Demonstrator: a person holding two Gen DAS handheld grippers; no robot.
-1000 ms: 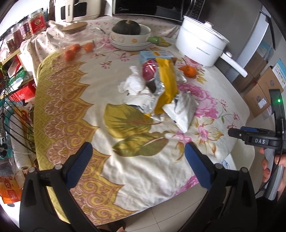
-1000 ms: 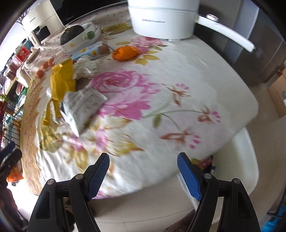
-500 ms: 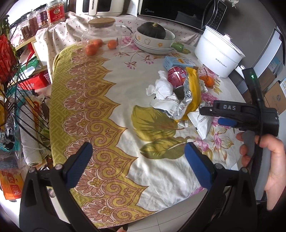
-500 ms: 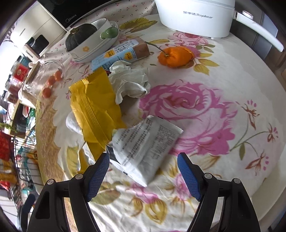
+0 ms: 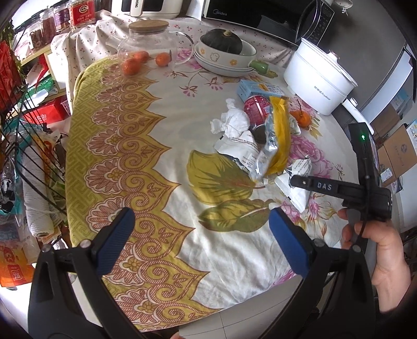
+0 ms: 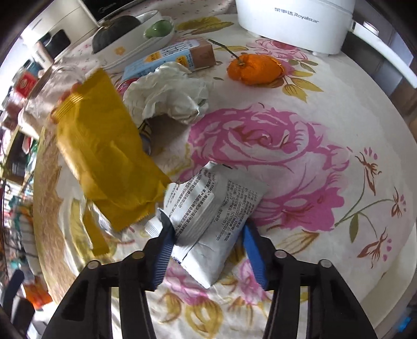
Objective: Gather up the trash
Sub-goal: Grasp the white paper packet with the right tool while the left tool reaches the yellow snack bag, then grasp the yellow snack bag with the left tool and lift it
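A pile of trash lies mid-table: a white printed wrapper [image 6: 208,216], a yellow snack bag [image 6: 104,156], a crumpled tissue [image 6: 169,96], a blue carton [image 6: 169,57] and a red can [image 5: 256,108]. My right gripper [image 6: 206,229] points down onto the white wrapper. Its jaws are closing, and both blue pads press the wrapper's sides so that it buckles upward between them. From the left wrist view the right gripper [image 5: 295,181] sits on that wrapper [image 5: 297,193], held by a hand [image 5: 385,250]. My left gripper [image 5: 200,212] hangs open over the tablecloth's near edge, with nothing in it.
A tangerine [image 6: 254,69] sits near a white electric cooker [image 6: 292,23] at the back right. Further back are a bowl with a dark squash [image 5: 224,52] and a glass jug [image 5: 151,44] with tangerines around it. A wire rack [image 5: 26,146] stands left of the table.
My right gripper came in over the trash pile and down onto the white wrapper, and its jaws narrowed onto it. The wrapper went from flat to buckled. My left gripper shifted slightly.
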